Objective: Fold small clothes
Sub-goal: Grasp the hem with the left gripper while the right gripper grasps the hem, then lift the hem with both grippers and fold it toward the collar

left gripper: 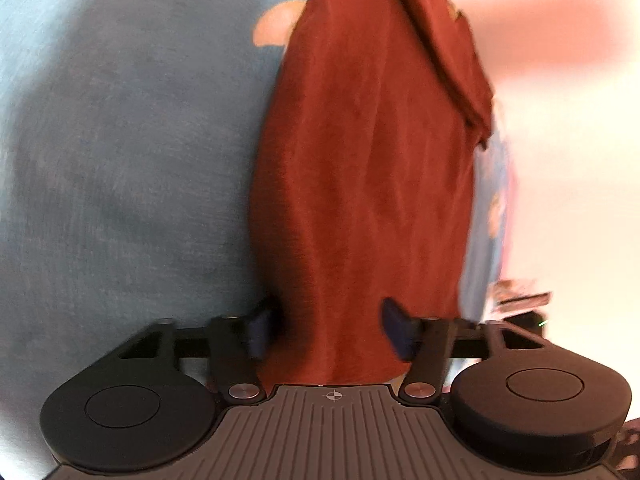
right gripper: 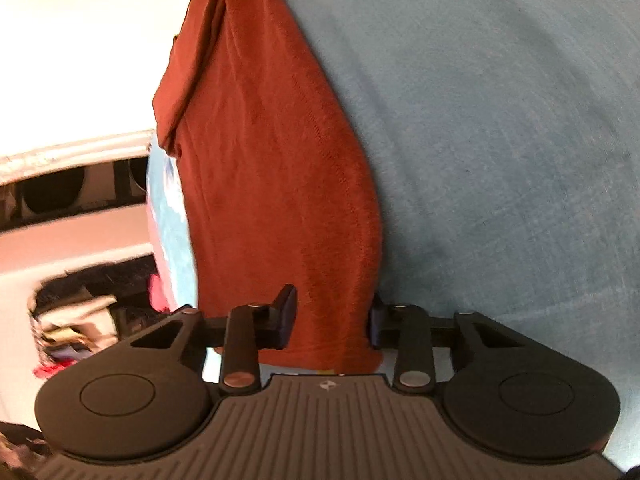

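both hand-held grippers (left gripper: pixel 328 328) (right gripper: pixel 332 320) straddle rust-red garment (left gripper: pixel 360 180) edges.

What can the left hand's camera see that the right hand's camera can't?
Only the left wrist view shows a peach-coloured shape printed on the blue cloth, and a blurry pink patch high on the right.

Only the right wrist view shows a white ledge with dark openings and a messy pile of stuff low on the left.

Both show the rust-red garment running between the fingers, over the blue cloth. The left gripper and right gripper each have fabric between their pads; how tightly they pinch is unclear.
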Tool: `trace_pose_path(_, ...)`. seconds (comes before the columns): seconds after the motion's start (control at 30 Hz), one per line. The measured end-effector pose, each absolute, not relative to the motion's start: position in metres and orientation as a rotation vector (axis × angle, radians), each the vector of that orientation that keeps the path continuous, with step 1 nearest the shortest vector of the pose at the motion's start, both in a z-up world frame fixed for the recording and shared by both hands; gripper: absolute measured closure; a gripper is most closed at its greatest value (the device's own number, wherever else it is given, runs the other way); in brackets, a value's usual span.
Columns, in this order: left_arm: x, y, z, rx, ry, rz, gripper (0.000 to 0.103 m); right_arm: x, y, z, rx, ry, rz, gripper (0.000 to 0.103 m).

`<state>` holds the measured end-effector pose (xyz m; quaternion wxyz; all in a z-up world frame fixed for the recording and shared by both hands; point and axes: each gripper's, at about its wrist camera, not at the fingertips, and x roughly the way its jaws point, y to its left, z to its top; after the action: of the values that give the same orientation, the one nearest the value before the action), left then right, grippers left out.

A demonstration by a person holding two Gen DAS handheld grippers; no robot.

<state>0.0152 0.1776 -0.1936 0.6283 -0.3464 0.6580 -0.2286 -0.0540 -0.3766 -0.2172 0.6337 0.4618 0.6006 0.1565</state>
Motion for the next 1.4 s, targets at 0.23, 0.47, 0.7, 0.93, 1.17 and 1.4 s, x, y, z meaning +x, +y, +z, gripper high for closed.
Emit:
trace_pose_path(0.23, 0.023, 0.174, -0.179, -0.763, 1.481, -0.53, 0.026, -0.045, -0.371, -0.206, 0.922, 1.381, 0.408, 0.092)
trace_pose_path(0.47, 0.055, 0.167, -0.142, -0.81, 1.315, -0.612, 0.027, -0.014, -0.366, -0.171, 0.913, 1.267, 0.529, 0.092)
trace_pose_path(0.7, 0.118, 0.165, -0.122, -0.883, 1.154, -0.624, 0.027, 0.058, -0.365, -0.139, 0.933, 1.093, 0.572, 0.092)
trace_pose_path(0.93, 0.214, 0.17, -0.123, -0.885, 1.081, -0.569, 0.029, 0.16, -0.377, -0.13, 1.011, 0.946, 0.545, 0.092)
trace_pose_path(1.17, 0.315, 0.181, -0.142, -0.946, 1.065, -0.453, 0.028, 0.273, -0.394, -0.152, 1.121, 0.879, 0.392, 0.092)
trace_pose_path(1.4, 0.348, 0.198, -0.142, -0.962, 1.058, -0.371, 0.019, 0.308, -0.398, -0.191, 1.228, 0.858, 0.215, 0.065)
